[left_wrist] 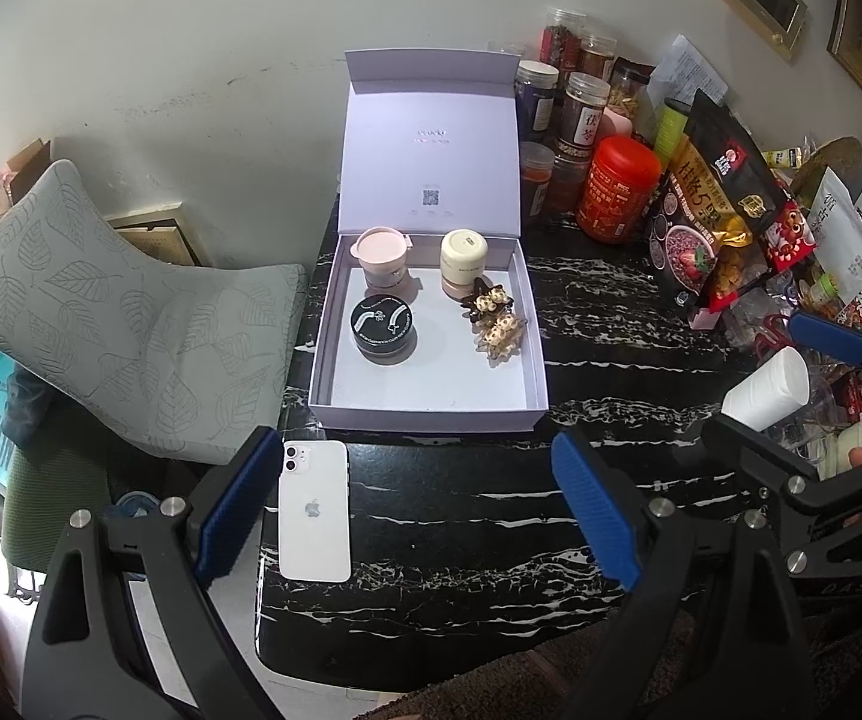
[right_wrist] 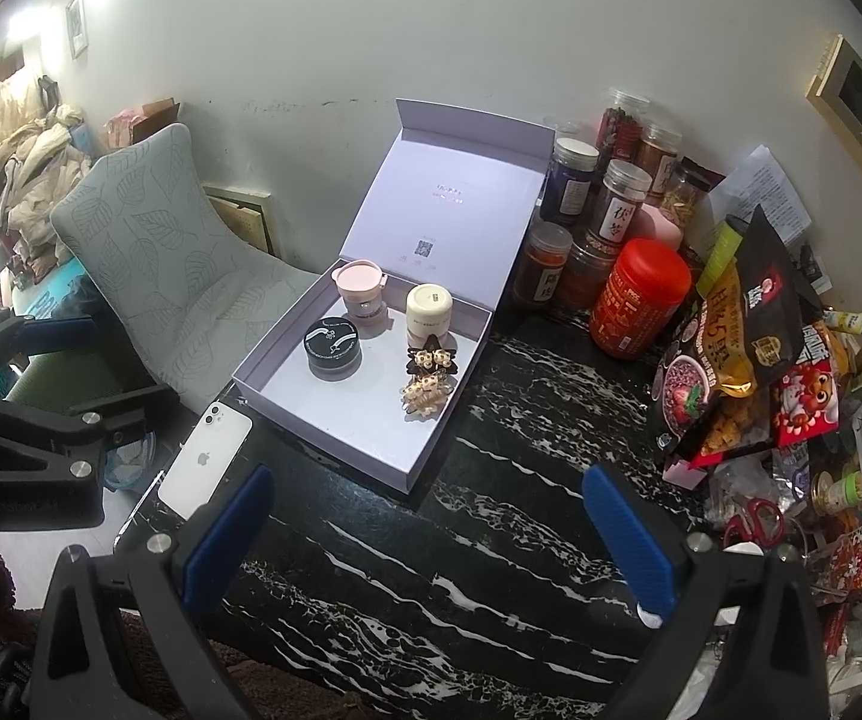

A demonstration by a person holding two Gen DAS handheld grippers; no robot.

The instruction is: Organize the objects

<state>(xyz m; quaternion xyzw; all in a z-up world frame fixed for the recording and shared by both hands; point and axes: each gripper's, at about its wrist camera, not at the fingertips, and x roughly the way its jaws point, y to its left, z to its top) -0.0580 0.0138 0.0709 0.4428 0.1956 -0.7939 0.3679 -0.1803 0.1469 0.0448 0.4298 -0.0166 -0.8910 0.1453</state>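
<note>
An open lavender box (left_wrist: 425, 378) (right_wrist: 353, 414) stands on the black marble table with its lid upright. Inside are a pink jar (left_wrist: 380, 255) (right_wrist: 360, 288), a cream jar (left_wrist: 463, 258) (right_wrist: 428, 312), a black round compact (left_wrist: 383, 330) (right_wrist: 333, 348) and two hair clips (left_wrist: 494, 318) (right_wrist: 428, 378). A white phone (left_wrist: 315, 519) (right_wrist: 206, 456) lies face down in front of the box at the table's left edge. My left gripper (left_wrist: 416, 510) hovers open over the phone and bare table. My right gripper (right_wrist: 428, 540) is open over bare table, nothing between its pads.
Spice jars, a red canister (left_wrist: 617, 189) (right_wrist: 641, 306) and snack bags (left_wrist: 713, 222) (right_wrist: 725, 360) crowd the table's back and right. A white roll (left_wrist: 767, 387) stands by the right gripper. Red scissors (right_wrist: 755, 519) lie in the clutter. A grey chair (left_wrist: 131, 312) sits left of the table.
</note>
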